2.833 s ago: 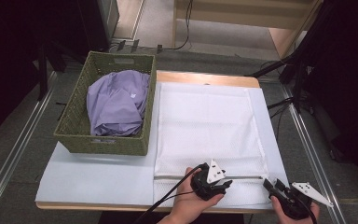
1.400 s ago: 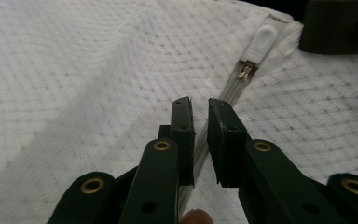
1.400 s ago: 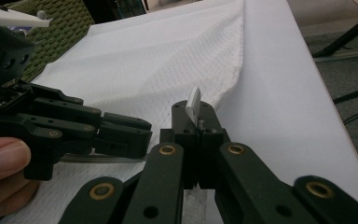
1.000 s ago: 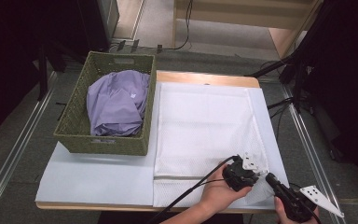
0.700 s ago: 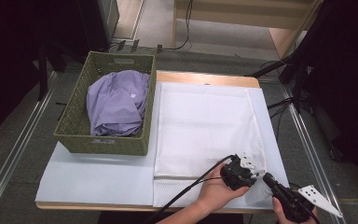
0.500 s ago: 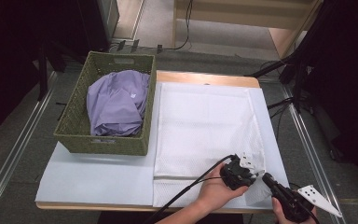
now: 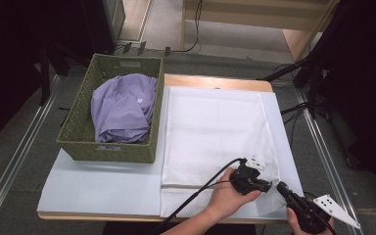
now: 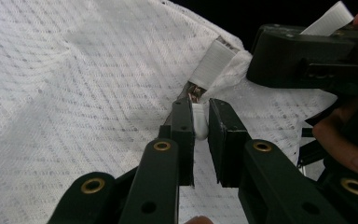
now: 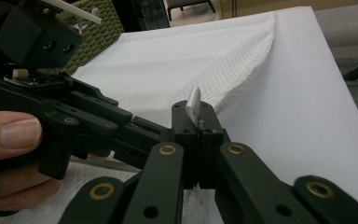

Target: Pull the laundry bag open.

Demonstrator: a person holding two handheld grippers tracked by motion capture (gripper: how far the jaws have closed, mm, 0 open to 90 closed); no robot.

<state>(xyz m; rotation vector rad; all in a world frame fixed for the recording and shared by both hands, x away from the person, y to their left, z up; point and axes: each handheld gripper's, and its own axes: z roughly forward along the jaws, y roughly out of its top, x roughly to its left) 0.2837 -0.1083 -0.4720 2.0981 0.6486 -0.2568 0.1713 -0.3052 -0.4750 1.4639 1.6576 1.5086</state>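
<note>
A white mesh laundry bag (image 7: 215, 127) lies flat on the table, its zipper (image 7: 196, 185) running along the near edge. My left gripper (image 7: 268, 184) is at the zipper's right end. In the left gripper view its jaws (image 8: 199, 109) press on a small white zipper pull (image 8: 200, 122). My right gripper (image 7: 280, 187) reaches in from the near right corner, tip to tip with the left one. Its jaws (image 9: 196, 116) are shut on a white fabric tab (image 9: 193, 103) at the bag's corner, which lifts the mesh (image 9: 233, 70) slightly there.
A green woven basket (image 7: 78, 142) holding a crumpled lilac garment (image 7: 122, 107) stands on the left of the pale mat (image 7: 103, 186). The table's near edge runs just below both hands. Dark stands and cables are on the floor at right.
My left gripper has travelled right along the zipper from mid-bag to the right end beside the right gripper, then settled there. The right gripper has stayed put on the corner.
</note>
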